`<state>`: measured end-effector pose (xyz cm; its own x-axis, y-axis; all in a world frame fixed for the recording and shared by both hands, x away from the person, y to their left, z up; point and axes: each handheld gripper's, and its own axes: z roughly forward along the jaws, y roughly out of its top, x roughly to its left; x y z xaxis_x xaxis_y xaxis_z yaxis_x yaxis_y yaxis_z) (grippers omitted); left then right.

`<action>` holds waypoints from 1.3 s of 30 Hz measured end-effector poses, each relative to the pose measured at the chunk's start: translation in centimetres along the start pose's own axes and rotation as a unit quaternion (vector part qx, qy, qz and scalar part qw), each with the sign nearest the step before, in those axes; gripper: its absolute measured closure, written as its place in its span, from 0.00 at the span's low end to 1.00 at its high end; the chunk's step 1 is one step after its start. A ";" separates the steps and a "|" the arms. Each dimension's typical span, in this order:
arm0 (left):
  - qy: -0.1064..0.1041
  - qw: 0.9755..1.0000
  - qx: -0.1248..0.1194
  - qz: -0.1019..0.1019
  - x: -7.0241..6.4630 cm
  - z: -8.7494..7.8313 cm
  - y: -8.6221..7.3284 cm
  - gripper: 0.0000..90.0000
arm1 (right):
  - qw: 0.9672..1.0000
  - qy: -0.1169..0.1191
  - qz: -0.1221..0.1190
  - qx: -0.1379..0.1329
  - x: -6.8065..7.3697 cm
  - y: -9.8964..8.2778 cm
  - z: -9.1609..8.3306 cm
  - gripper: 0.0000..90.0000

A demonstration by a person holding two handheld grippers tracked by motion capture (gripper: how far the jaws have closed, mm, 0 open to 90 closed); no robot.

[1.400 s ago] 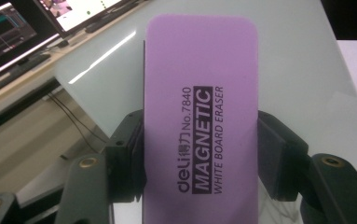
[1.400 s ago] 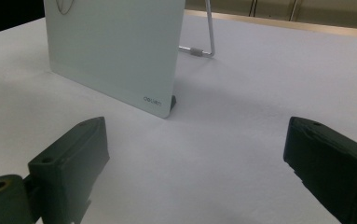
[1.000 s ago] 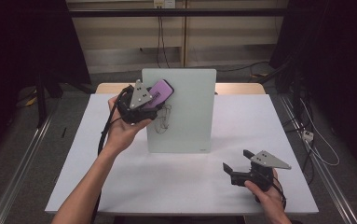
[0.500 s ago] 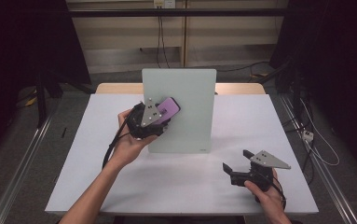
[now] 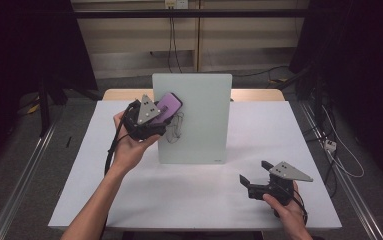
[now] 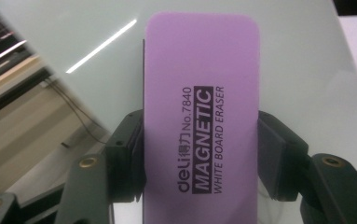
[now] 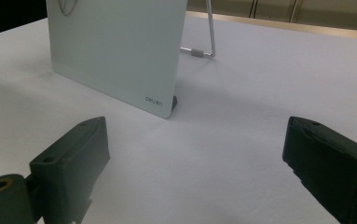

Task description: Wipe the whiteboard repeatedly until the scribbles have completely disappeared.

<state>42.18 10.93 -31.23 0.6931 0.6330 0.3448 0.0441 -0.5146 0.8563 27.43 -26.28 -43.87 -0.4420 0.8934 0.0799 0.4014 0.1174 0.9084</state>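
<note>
A purple magnetic whiteboard eraser (image 5: 169, 105) (image 6: 202, 126) sits between the jaws of my left gripper (image 5: 160, 116) (image 6: 202, 163), which is shut on its long sides. It is held flat against the left part of the upright pale whiteboard (image 5: 204, 115) (image 6: 297, 56). A thin dark scribble (image 5: 175, 127) shows on the board just below the eraser. My right gripper (image 5: 255, 172) (image 7: 197, 158) rests on the white table (image 5: 189, 200) at the front right, jaws wide open with nothing between them, pointing toward the board's lower right corner (image 7: 115, 46).
The board leans on a wire stand (image 7: 209, 32) behind it. Bare tabletop lies in front of the board and to both sides. Dark curtains, rails and cables surround the table on the floor.
The left hand swept the eraser down and right across the board, then back up and left. The right gripper stayed where it was.
</note>
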 end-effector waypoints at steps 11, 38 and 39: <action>0.006 0.999 0.024 0.023 -0.6 0.4 0.2 0.46 | 1.000 -0.001 0.000 0.000 0.0 0.0 0.0 0.08; -0.018 0.998 0.051 0.039 -1.5 0.7 -0.2 0.46 | 1.000 -0.001 -0.003 0.002 0.0 0.0 0.0 0.08; -0.019 0.998 0.046 0.031 -1.1 0.7 0.1 0.46 | 1.000 -0.001 -0.003 0.002 0.0 0.0 0.0 0.08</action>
<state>41.89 9.77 -31.76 0.7226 0.5776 0.3798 0.0651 -0.6039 0.7944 27.43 -26.25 -43.87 -0.4437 0.8931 0.0737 0.4024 0.1251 0.9069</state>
